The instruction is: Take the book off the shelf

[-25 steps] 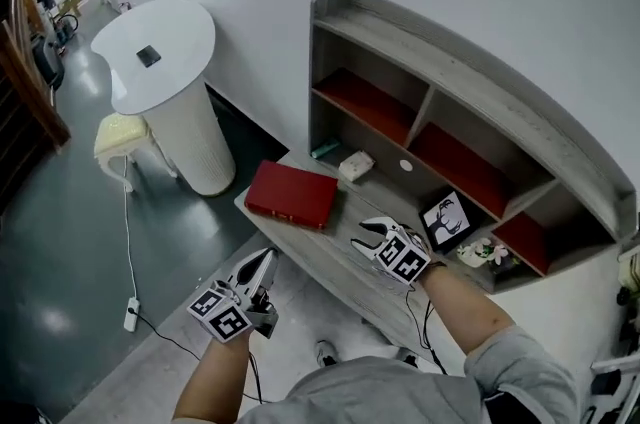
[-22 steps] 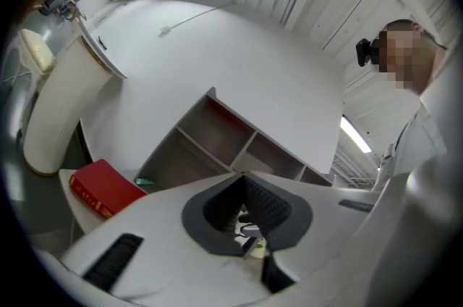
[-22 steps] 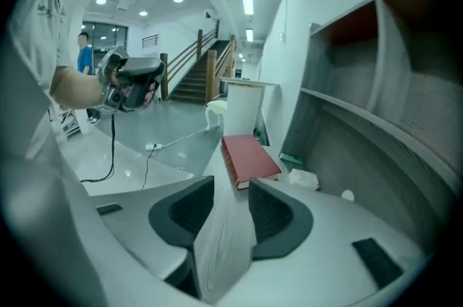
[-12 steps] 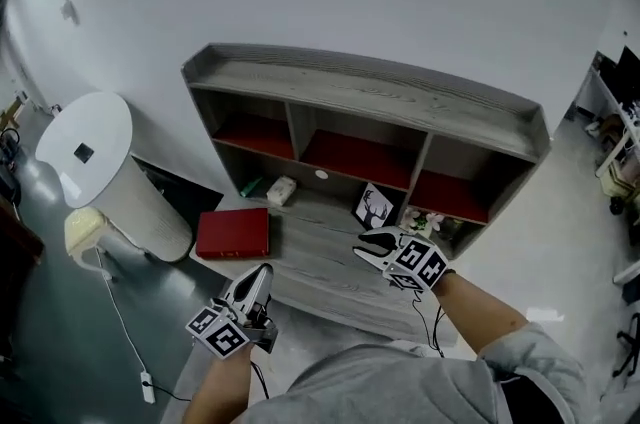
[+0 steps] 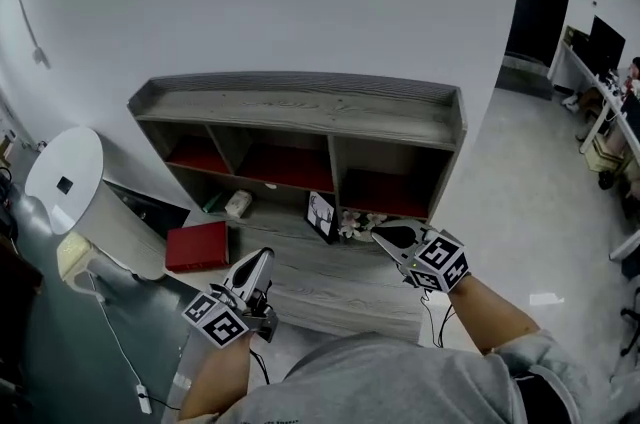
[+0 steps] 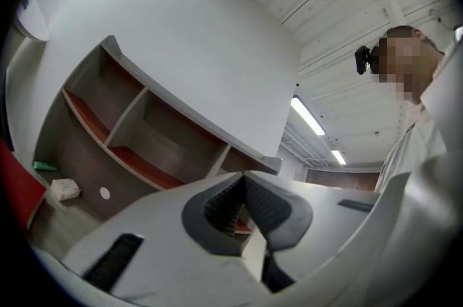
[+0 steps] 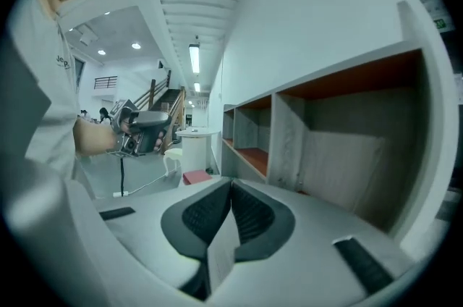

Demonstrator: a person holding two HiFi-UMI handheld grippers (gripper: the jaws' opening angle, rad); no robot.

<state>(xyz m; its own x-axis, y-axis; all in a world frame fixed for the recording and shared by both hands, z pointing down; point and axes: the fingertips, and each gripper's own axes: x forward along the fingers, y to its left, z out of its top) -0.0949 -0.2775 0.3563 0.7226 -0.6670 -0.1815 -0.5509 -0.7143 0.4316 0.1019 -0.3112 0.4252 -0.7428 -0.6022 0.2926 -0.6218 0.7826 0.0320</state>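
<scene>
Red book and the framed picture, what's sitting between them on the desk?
In the head view, only bare grey desktop lies between the red book and framed picture; a small white box sits further back.

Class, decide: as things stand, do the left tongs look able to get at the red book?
Probably yes: the red book lies flat on the open desk, nothing stands between it and the left tongs, but they are shut.

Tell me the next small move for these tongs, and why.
Probably open the left tongs and swing them toward the red book. It lies flat at the left end of the unit's wooden ledge, nearer that hand, and both the left and the right tongs are shut and empty.
</scene>
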